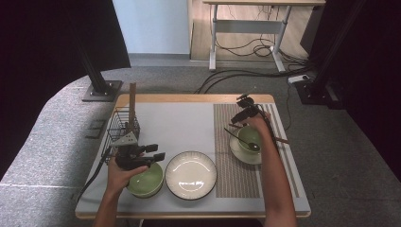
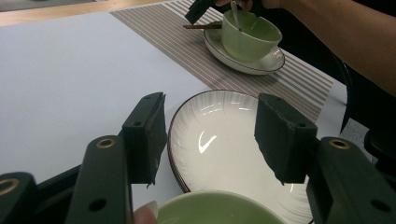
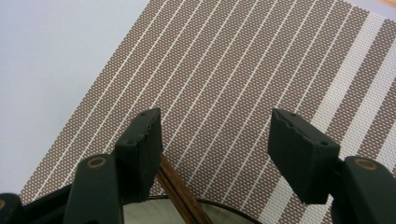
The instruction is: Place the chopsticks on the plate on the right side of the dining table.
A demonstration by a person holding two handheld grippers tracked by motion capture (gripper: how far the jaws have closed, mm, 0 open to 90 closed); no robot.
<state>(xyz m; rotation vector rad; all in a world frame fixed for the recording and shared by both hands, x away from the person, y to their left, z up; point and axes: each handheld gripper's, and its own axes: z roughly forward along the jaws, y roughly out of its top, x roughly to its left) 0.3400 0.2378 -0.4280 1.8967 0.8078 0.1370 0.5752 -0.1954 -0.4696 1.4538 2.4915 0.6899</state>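
Two green bowls are on the tabletop (image 1: 179,111). The near bowl (image 1: 146,181) sits at the front left, just beside the white plate (image 1: 191,174). The far bowl (image 1: 249,138) stands on a saucer (image 1: 239,152) on the striped brown placemat (image 1: 236,175) at the right. That makes one plate, one saucer and one placemat. One black spoon (image 1: 242,140) rests with its head in the far bowl and its handle out over the rim to the left. A pair of brown chopsticks (image 3: 180,198) lies across the rim of the saucer; in the high view their ends stick out to the right of the person's wrist. One black wire basket (image 1: 120,127) stands at the left edge of the tabletop with a brown stick (image 1: 133,100) rising upright from it.

The left tongs (image 1: 160,152) hover over the near bowl, pointing toward the plate, jaws spread wide with nothing between them. In the left gripper view the plate shows between the two jaws and the bowl's rim lies below them. The right tongs (image 1: 245,109) are beyond the far bowl, over the placemat, also spread wide and empty; in the right gripper view the chopsticks pass just beside the left jaw.

No brand, label or writing can be read on any of the things.
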